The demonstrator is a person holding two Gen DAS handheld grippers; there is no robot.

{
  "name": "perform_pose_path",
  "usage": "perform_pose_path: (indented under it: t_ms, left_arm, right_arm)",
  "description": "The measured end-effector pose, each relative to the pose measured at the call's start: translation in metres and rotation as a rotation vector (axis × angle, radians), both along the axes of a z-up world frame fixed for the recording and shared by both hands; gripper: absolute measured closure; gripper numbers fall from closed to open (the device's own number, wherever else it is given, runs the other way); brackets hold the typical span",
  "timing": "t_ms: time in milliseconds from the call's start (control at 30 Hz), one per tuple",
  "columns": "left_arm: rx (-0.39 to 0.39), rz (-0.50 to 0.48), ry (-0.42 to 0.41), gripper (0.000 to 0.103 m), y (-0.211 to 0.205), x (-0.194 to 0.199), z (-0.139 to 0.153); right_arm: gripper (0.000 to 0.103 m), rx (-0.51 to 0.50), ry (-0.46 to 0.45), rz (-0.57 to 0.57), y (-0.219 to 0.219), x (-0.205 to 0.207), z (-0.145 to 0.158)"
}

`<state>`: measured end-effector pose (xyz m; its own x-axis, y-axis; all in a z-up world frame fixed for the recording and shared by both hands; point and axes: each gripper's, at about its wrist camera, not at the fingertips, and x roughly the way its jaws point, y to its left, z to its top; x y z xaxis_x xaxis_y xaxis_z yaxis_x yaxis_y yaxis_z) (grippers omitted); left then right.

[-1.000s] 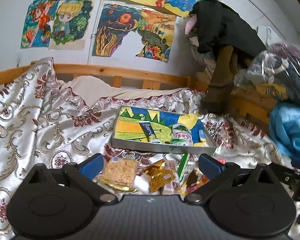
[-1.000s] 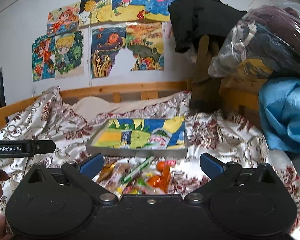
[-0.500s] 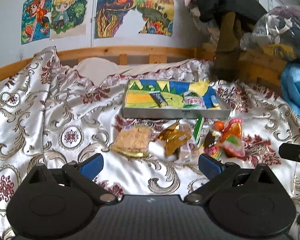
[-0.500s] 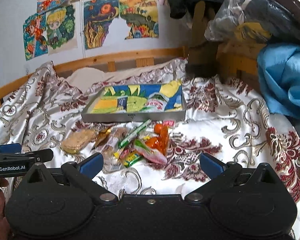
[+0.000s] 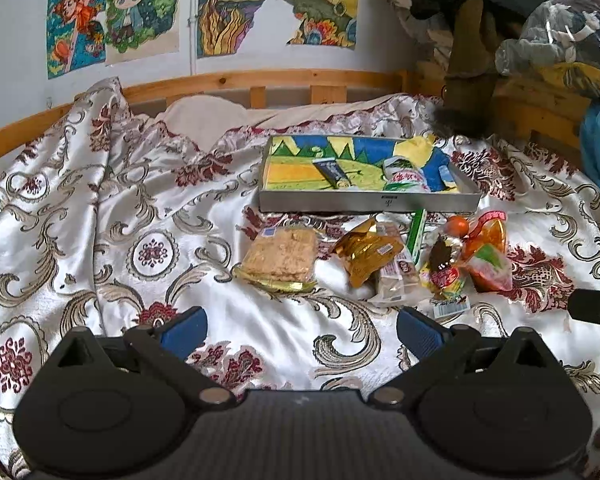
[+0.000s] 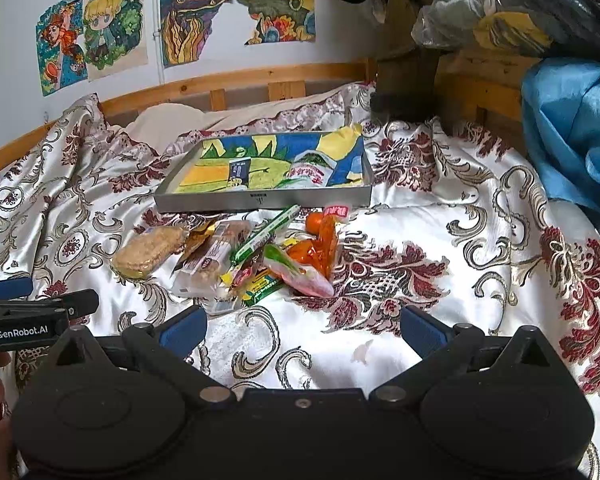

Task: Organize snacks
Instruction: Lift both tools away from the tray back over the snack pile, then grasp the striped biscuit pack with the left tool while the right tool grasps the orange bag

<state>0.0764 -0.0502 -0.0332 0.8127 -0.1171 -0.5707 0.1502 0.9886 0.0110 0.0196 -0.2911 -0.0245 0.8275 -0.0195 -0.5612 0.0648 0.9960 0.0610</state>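
Note:
A pile of wrapped snacks lies on the patterned bedspread: a brown cracker pack (image 5: 280,258), a gold pouch (image 5: 366,252), a green stick (image 5: 416,232), an orange packet (image 5: 486,236). Behind them a grey metal tray (image 5: 368,202) with a colourful lining holds a dark small pack (image 5: 331,172) and a white-green packet (image 5: 404,174). My left gripper (image 5: 300,328) is open and empty, short of the pile. My right gripper (image 6: 302,326) is open and empty, also short of the pile (image 6: 236,256) and tray (image 6: 260,200).
The bed has a wooden rail (image 5: 260,80) along the wall behind. Bagged clothes (image 6: 520,12) and a blue cloth (image 6: 572,132) are stacked at the right. The left gripper's body (image 6: 28,316) shows at the left edge of the right wrist view.
Both grippers have drawn back and up from the snack pile, so more bedspread shows in front of them. Both stayed open. The snacks and tray have not moved.

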Motion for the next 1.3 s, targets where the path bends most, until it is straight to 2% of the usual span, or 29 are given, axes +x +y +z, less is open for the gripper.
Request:
perform_pose_path:
  t_ms: [233,400,500,600,767,867,1033,1167,1300]
  left_arm:
    - [0.027,0.045,0.023,0.000,0.001,0.006,-0.004]
    - [0.016,0.088,0.063,0.000,0.003,0.015,-0.014]
    - [0.023,0.095,0.060,0.000,0.000,0.018,-0.018]
    - [0.027,0.099,0.063,0.000,-0.007,0.024,-0.018]
    - [-0.012,0.081,0.061,0.000,-0.015,0.037,-0.015]
    - [-0.011,0.055,0.054,0.000,-0.020,0.045,-0.014]
    - [-0.037,-0.048,0.099,0.000,-0.031,0.066,-0.021]
    - [-0.047,-0.115,0.131,0.000,-0.041,0.086,-0.028]
    - [-0.120,-0.199,0.187,0.000,-0.043,0.104,-0.033]
  right_arm:
    - [0.001,0.019,0.041,0.007,-0.001,0.006,-0.006]
    - [0.001,0.042,0.057,0.014,-0.004,0.010,-0.009]
    - [0.001,0.046,0.055,0.017,-0.005,0.013,-0.011]
    - [0.001,0.030,0.023,0.025,-0.004,0.015,-0.011]
    - [0.001,-0.075,-0.057,0.000,-0.003,0.022,-0.011]
    - [0.001,-0.104,-0.094,-0.017,-0.009,0.026,-0.012]
    - [0.001,-0.046,-0.142,-0.030,-0.020,0.035,-0.012]
    - [0.001,-0.015,-0.136,-0.029,-0.026,0.048,-0.018]
    - [0.001,0.009,-0.123,-0.007,-0.030,0.067,-0.025]
